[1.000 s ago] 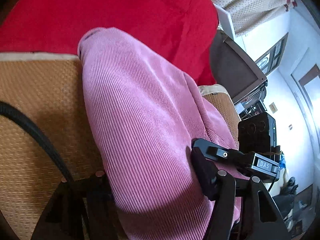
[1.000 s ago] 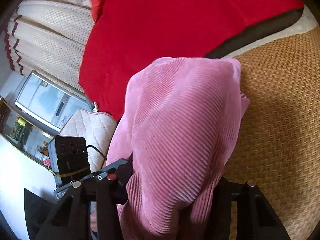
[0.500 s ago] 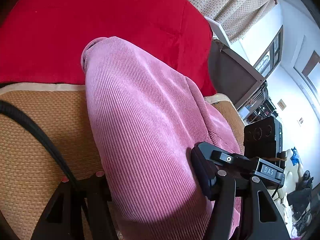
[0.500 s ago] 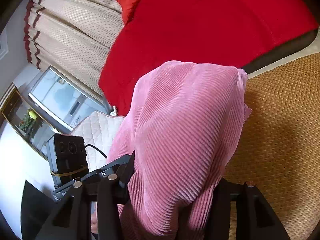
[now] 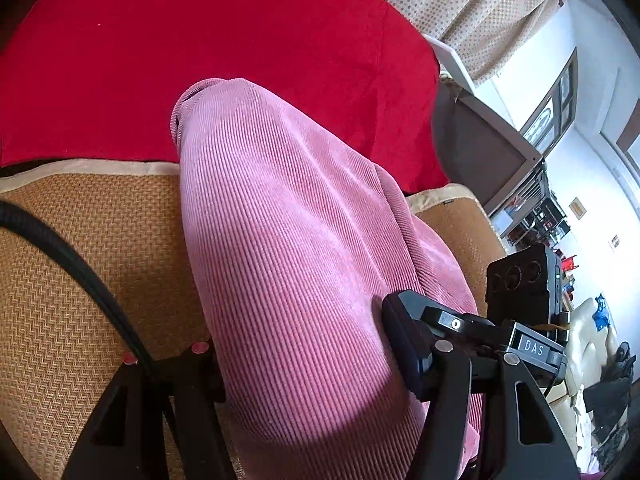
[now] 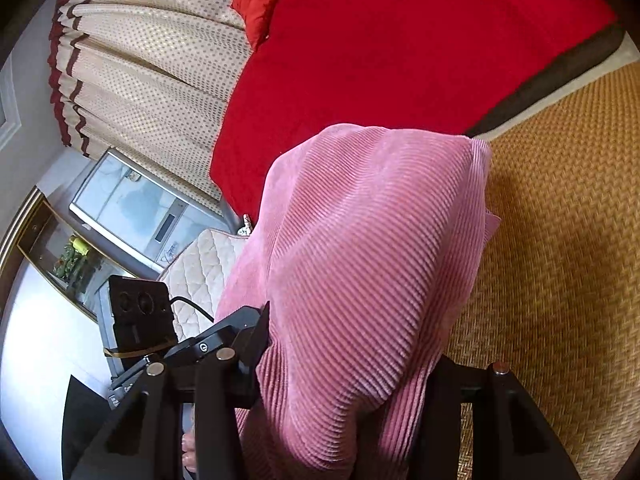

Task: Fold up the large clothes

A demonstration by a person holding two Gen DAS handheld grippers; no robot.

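Note:
A pink ribbed garment [image 5: 288, 240], bunched into a thick fold, hangs between both grippers above the woven mat. In the left wrist view my left gripper [image 5: 300, 360] is shut on its near end, and the right-hand pad [image 5: 404, 344] dents the cloth. The right wrist view shows the same garment [image 6: 368, 248] draped over my right gripper [image 6: 352, 372], whose fingers clamp it from both sides. The garment's far cuff end [image 5: 192, 96] points toward the red cushion. Each view shows the other gripper's black camera block [image 5: 520, 292] [image 6: 140, 308] beside the cloth.
A tan woven mat [image 5: 80, 240] [image 6: 560, 240] lies under the garment. Behind it is a large red cushion [image 5: 200, 40] [image 6: 400, 40]. A black cable [image 5: 80, 268] crosses the mat on the left. Dotted curtains [image 6: 140, 60], a quilted cream cushion [image 6: 204, 264] and a dark panel [image 5: 480, 152] stand at the sides.
Both grippers have risen and tilted upward with the garment still clamped. More of the curtains and room shows, and the cloth sits higher against the red cushion.

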